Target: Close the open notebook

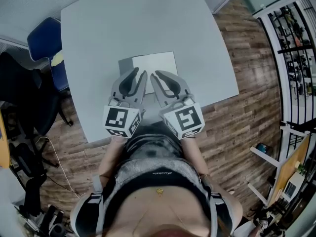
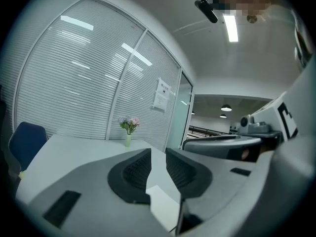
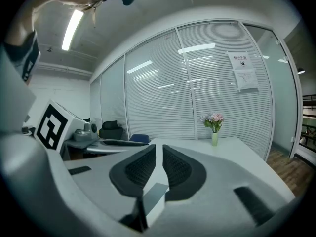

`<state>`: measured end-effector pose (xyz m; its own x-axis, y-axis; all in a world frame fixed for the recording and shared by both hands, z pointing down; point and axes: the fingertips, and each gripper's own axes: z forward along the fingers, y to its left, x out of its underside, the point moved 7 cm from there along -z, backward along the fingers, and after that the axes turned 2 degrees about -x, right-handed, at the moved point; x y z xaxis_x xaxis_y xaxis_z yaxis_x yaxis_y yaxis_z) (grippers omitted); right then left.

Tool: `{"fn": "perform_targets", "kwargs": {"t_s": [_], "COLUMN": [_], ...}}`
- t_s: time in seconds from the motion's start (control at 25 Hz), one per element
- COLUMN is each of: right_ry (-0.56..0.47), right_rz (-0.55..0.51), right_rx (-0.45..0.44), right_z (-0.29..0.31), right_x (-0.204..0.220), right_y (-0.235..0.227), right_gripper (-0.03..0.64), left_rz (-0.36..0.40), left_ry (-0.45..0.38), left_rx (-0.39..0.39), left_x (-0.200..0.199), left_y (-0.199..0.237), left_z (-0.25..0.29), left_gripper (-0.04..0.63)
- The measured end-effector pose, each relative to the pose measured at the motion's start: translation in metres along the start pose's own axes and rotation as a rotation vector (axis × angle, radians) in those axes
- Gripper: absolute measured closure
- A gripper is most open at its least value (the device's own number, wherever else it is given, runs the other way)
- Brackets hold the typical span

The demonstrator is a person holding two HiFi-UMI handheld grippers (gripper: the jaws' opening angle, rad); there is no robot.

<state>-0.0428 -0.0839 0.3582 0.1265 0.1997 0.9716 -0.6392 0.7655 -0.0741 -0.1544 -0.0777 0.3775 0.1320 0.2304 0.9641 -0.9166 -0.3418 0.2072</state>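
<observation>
Grey tabletop [image 1: 98, 33] fills the head view, and on it, a little toward the person's side of centre, lies the notebook [image 1: 154, 65], flat, with a white page facing up and a narrow grey strip along its left side; whether that strip is a folded-back cover or the spine side cannot be told from here; the left gripper [image 1: 141, 72] and the right gripper [image 1: 154, 74] hang side by side over the notebook's near edge, both pointing away from the person and only slightly downward; in the left gripper view the jaws of the left gripper [image 2: 158, 152] stand narrowly apart with bare table showing through the gap and nothing clamped, the notebook's white corner [image 2: 165, 206] lying low beneath them; in the right gripper view the right gripper [image 3: 159, 147] likewise shows a thin open slit and holds nothing, a pale corner of the notebook [image 3: 154, 199] just below its pads; a small vase of flowers [image 3: 214, 127] stands at the far end of the table, well apart from the work; the step in hand looks like the approach to the edge, with closing not yet begun; to do it well, one claw should probably slide low under the free edge of the open leaf, pinch only that leaf, and carry it in an arc over the spine, while the other presses the resting half so the notebook does not skate across the smooth top.
</observation>
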Motion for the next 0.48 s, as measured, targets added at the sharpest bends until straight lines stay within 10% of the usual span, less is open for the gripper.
{"fn": "perform_targets", "kwargs": {"t_s": [0.48], "right_ry": [0.05], "right_rz": [0.006], "right_rx": [0.029], "right_z": [0.0], "right_x": [0.009], "right_y": [0.001], "right_gripper": [0.572], "left_rz": [-0.022], "left_ry": [0.071], "left_rx": [-0.012], "left_x": [0.027], "left_y": [0.018], "left_z": [0.006], "left_gripper": [0.528]}}
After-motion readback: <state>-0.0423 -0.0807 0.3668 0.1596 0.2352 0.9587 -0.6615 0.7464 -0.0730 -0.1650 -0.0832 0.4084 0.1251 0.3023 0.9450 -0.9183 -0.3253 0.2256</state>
